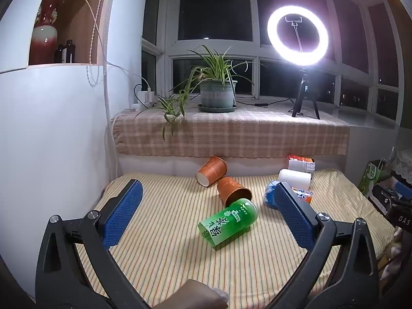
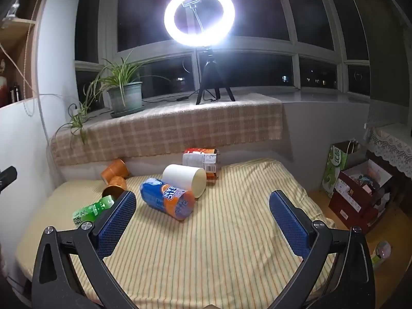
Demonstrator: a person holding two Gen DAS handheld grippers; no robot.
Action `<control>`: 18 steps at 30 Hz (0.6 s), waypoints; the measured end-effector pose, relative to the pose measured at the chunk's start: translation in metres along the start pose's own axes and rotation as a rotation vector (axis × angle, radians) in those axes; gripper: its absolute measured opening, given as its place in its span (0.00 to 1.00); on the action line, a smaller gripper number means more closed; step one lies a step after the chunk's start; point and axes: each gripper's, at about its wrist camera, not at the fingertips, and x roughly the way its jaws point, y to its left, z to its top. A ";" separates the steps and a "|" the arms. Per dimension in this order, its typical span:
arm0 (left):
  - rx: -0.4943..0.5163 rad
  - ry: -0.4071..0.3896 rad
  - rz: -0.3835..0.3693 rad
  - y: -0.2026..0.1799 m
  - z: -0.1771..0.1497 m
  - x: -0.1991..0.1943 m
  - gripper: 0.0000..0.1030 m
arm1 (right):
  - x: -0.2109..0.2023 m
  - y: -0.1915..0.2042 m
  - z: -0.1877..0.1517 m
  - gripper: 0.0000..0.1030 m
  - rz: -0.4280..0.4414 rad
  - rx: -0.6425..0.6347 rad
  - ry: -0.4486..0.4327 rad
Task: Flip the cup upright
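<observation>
On the striped bed [image 1: 167, 257], with both the left gripper [image 1: 206, 216] and right gripper [image 2: 203, 221] spread wide and empty, the green cup [image 1: 228, 221] lies sideways touching 1 orange cup [image 1: 233, 190], which could be knocked in a careless grasp

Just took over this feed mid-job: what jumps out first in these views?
The glowing ring light on its tripod on the window ledge dominates, with a potted spider plant to its left. Below it, tipped cups litter the striped tabletop: a green cup, two orange cups, a blue-orange cup and a white cup. Both tongs, left and right, are open and empty.
</observation>
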 end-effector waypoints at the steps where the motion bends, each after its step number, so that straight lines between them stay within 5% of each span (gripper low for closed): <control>1: -0.002 0.002 -0.006 0.000 0.000 0.000 1.00 | -0.001 0.001 0.000 1.00 -0.011 -0.012 -0.015; 18: -0.022 -0.007 0.009 0.003 0.000 -0.002 1.00 | 0.001 0.009 0.007 1.00 -0.008 -0.046 -0.012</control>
